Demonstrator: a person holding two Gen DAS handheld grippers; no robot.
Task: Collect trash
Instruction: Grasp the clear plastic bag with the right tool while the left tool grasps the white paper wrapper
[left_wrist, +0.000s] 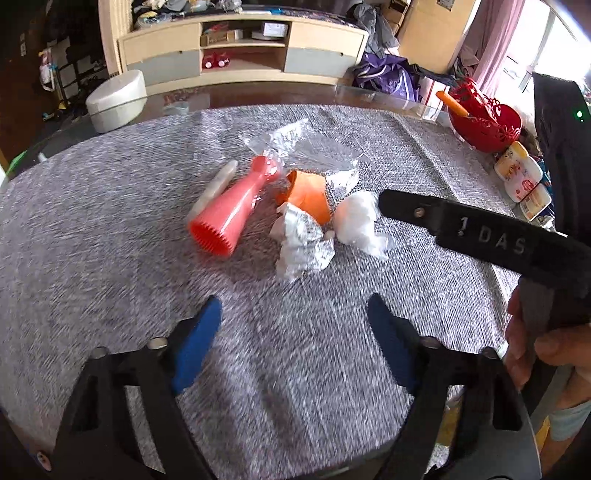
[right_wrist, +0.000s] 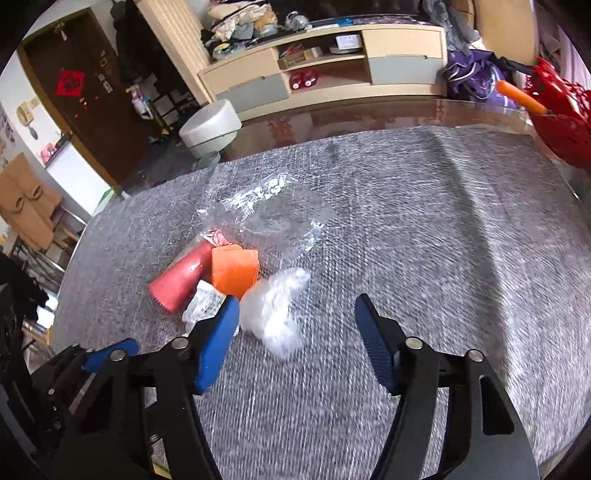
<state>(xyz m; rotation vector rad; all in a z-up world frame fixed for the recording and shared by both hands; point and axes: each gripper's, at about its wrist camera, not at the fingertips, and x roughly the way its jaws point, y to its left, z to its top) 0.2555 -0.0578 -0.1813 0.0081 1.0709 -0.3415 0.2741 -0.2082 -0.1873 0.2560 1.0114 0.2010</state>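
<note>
Pink ribbed cone (left_wrist: 232, 208) lies flat (wide end nearest left tool (left_wrist: 294, 328)).

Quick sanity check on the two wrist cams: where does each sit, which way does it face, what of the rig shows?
Left wrist: sits behind the left tongs, open, facing across the grey tablecloth at the trash pile; the right tongs' black arm and the person's hand show at right.
Right wrist: sits behind the right tongs, open, facing the crumpled white plastic; the left tongs show at lower left.
Shared: pink cone, orange cup, clear bag, red basket.
</note>
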